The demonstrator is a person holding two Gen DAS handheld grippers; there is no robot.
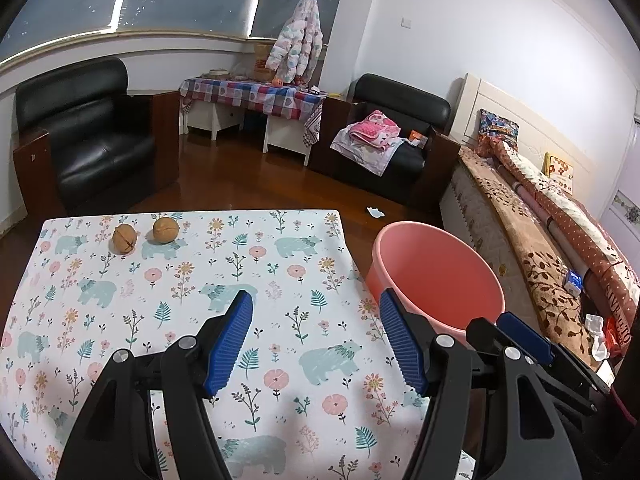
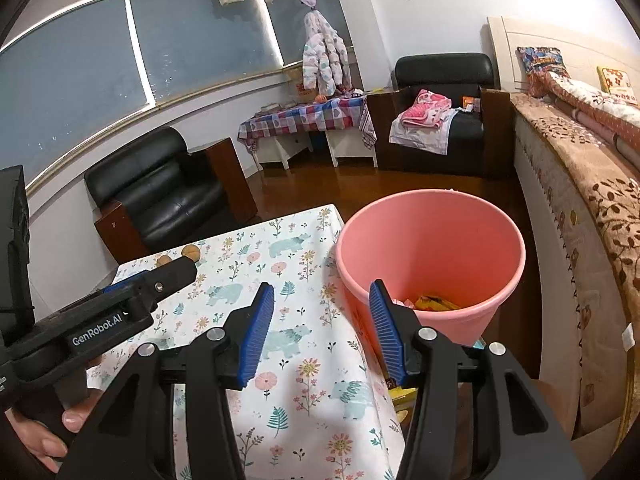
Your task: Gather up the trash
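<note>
"GenRobot.AI" in white letters stands on the left claw's (image 2: 176,276) black body.

Smooth pink plastic bin (image 2: 432,240), printed cloth table cover (image 1: 192,280), glossy wooden floor (image 1: 248,184), shiny leather armchair (image 1: 88,136).

Black armchairs (image 1: 86,128), bed (image 1: 532,216) (patterned covers), wood floor (image 1: 248,184)

Tablecloth (image 1: 192,280): showing white, printed with teal bears, pink flowers, green leaves.
Bucket (image 2: 432,240): glowing plain salmon pink.
Walnuts (image 1: 125,240): looking tan-brown.
Gripper pads (image 1: 232,340): showing ribbed blue on black arms.
Armchairs (image 1: 88,136): shining black.
Side-table cloth (image 1: 256,94): showing red-blue-white checks.
Bedspread (image 2: 592,184): showing tan with brown leaves.
</note>
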